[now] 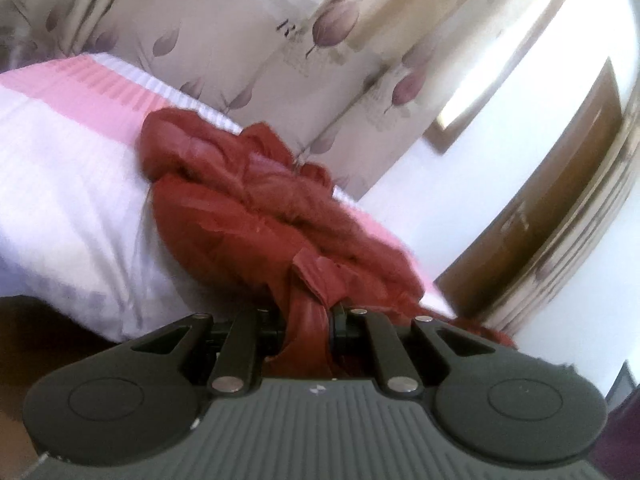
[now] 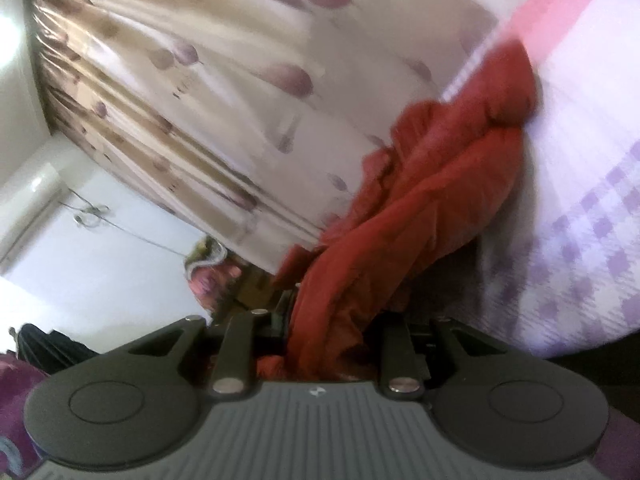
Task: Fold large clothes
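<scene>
A red puffy jacket (image 1: pixel 224 200) lies bunched on a bed with a white, pink and lilac checked cover (image 1: pixel 64 184). My left gripper (image 1: pixel 308 320) is shut on a twisted fold of the jacket at the near edge of the bed. In the right wrist view the same jacket (image 2: pixel 432 200) stretches from the bed cover (image 2: pixel 592 184) down to my right gripper (image 2: pixel 326 328), which is shut on a thick bunch of its fabric. The fingertips of both grippers are hidden by cloth.
Floral beige curtains (image 1: pixel 256 40) hang behind the bed, also in the right wrist view (image 2: pixel 192 92). A wooden door frame (image 1: pixel 552 200) and white wall stand to the right. A white wall unit (image 2: pixel 36 200) and a colourful bundle (image 2: pixel 208 272) are at the left.
</scene>
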